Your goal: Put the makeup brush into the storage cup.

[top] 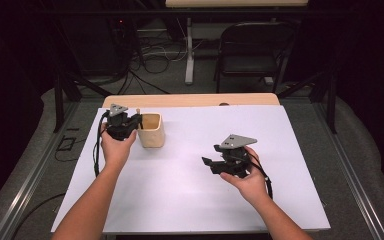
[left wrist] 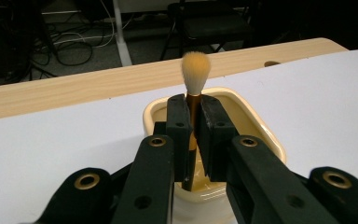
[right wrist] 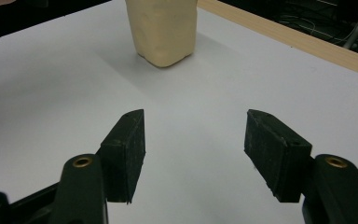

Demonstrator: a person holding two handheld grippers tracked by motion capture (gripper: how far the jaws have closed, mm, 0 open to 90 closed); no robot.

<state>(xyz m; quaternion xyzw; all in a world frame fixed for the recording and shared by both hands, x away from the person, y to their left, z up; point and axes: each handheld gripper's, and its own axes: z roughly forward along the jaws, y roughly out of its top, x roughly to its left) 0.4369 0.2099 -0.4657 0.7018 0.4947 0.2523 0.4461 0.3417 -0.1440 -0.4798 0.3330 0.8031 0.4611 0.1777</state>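
- A person sits at a table covered by a white board [top: 180, 175], both forearms reaching in from the near edge, each hand holding a black two-jaw gripper.
- The left gripper [left wrist: 193, 126] is at the far left part of the board, directly over a cream-coloured cup [top: 151, 130]. Its jaws are nearly together, pressed on the thin handle of a makeup brush [left wrist: 195, 79].
- The brush stands upright, its pale fluffy tuft above the jaws, its dark lower end down inside the cup.
- The cup [left wrist: 256, 126] is squarish with rounded corners, open at the top, standing upright on the board just beside the left hand [top: 115, 150].
- The right gripper [right wrist: 193, 140] is well apart, toward the middle right of the board, held low over bare white surface. Its jaws stand fairly wide with nothing between them, pointed toward the cup [right wrist: 163, 30].
- Nothing lies on the board between the right gripper and the cup.
- A strip of light wooden tabletop [top: 190, 100] shows beyond the board's far edge.
- Behind the table: a dark folding chair [top: 252, 50], a white table leg [top: 189, 50] and loose cables [top: 150, 55] on a grey floor.
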